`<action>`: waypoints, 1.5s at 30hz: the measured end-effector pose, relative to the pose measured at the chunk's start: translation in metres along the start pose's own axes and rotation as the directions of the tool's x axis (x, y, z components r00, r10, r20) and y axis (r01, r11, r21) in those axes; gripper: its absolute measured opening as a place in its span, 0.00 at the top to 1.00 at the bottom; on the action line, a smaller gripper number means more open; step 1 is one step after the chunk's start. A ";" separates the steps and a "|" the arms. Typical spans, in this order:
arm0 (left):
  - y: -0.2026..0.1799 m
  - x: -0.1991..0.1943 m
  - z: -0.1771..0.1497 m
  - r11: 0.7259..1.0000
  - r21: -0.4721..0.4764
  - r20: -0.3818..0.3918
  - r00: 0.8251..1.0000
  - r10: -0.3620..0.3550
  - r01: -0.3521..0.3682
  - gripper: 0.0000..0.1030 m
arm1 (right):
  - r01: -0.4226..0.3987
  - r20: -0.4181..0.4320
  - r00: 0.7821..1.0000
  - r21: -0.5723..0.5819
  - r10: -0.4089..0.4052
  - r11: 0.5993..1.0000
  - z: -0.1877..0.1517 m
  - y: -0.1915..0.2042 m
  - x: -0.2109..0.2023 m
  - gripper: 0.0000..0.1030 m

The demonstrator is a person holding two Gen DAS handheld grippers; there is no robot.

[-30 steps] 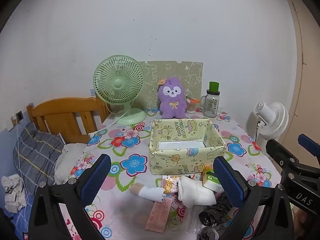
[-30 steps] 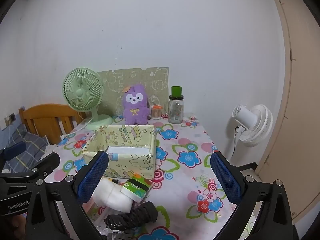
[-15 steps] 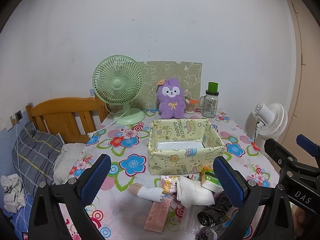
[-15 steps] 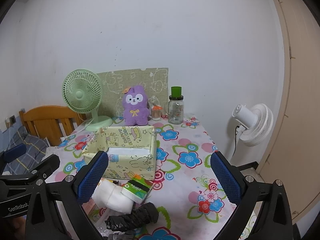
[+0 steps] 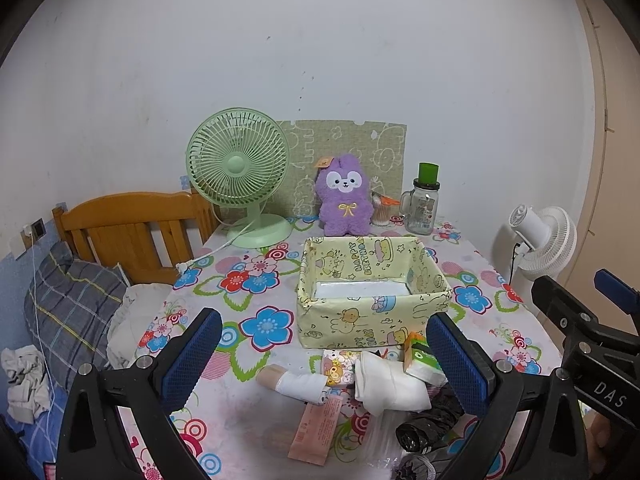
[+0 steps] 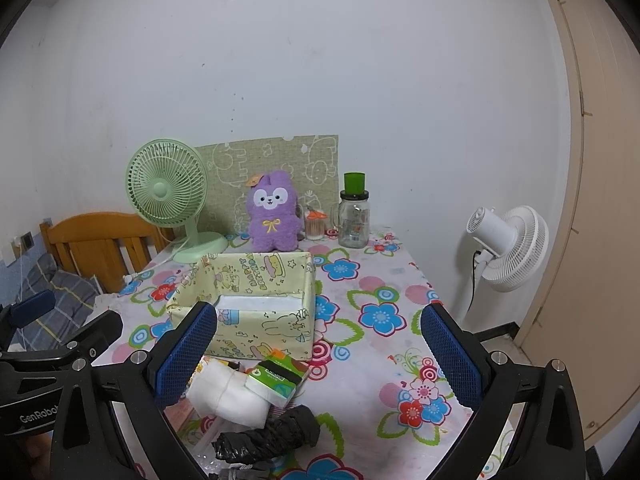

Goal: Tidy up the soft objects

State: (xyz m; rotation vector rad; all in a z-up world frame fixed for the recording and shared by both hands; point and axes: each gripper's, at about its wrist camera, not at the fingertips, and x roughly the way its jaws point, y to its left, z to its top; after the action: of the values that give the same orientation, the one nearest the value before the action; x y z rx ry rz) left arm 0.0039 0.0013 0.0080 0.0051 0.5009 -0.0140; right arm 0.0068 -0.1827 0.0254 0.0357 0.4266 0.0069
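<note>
A pale yellow cartoon-print box (image 5: 372, 308) (image 6: 256, 312) stands open in the middle of the flowered table. In front of it lies a pile of soft things: a white folded cloth (image 5: 390, 386) (image 6: 226, 394), a green tissue pack (image 5: 424, 362) (image 6: 278, 376), a rolled bandage (image 5: 296, 384), a black rolled bag (image 5: 430, 426) (image 6: 266, 438) and a pink packet (image 5: 316, 428). My left gripper (image 5: 324, 364) is open and empty above the pile. My right gripper (image 6: 318, 356) is open and empty, to the right of the box.
A green desk fan (image 5: 240, 172), a purple plush (image 5: 344, 200) and a glass jar with a green lid (image 5: 422, 204) stand at the back of the table. A white floor fan (image 6: 508, 246) stands to the right. A wooden headboard (image 5: 128, 232) and bedding are to the left.
Both grippers have drawn back and risen slightly, so the table and box sit a little lower and farther in view. Both stay open. Nothing on the table moved.
</note>
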 end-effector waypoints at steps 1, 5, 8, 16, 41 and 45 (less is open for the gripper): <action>0.001 0.000 0.000 1.000 -0.001 0.000 1.000 0.000 0.000 0.00 | -0.001 0.001 1.000 0.000 0.001 1.000 0.000 0.000 0.000 0.00; 0.001 0.000 0.000 1.000 -0.001 0.002 1.000 0.000 0.000 0.00 | -0.004 0.002 1.000 0.001 0.004 1.000 0.000 0.000 0.000 0.00; 0.002 0.000 0.000 1.000 -0.002 -0.001 1.000 -0.001 0.001 0.00 | -0.004 0.002 1.000 0.001 0.004 1.000 0.001 0.000 0.000 0.00; 0.002 0.001 -0.001 1.000 -0.002 -0.004 1.000 -0.001 0.001 0.00 | -0.005 0.000 1.000 0.004 0.005 1.000 0.000 0.001 0.000 0.00; 0.003 0.037 -0.007 1.000 -0.018 -0.067 0.998 -0.012 0.011 0.00 | -0.013 -0.043 0.999 0.020 0.014 1.000 -0.006 -0.001 0.029 0.00; 0.005 0.047 -0.010 1.000 -0.021 -0.087 0.996 -0.009 0.007 0.00 | -0.015 -0.066 0.998 0.018 0.016 1.000 -0.009 0.000 0.039 0.00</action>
State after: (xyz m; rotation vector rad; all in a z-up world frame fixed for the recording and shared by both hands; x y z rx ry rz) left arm 0.0405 0.0056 -0.0235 -0.0168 0.5887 -0.0166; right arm 0.0386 -0.1821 0.0014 0.0559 0.4928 0.0194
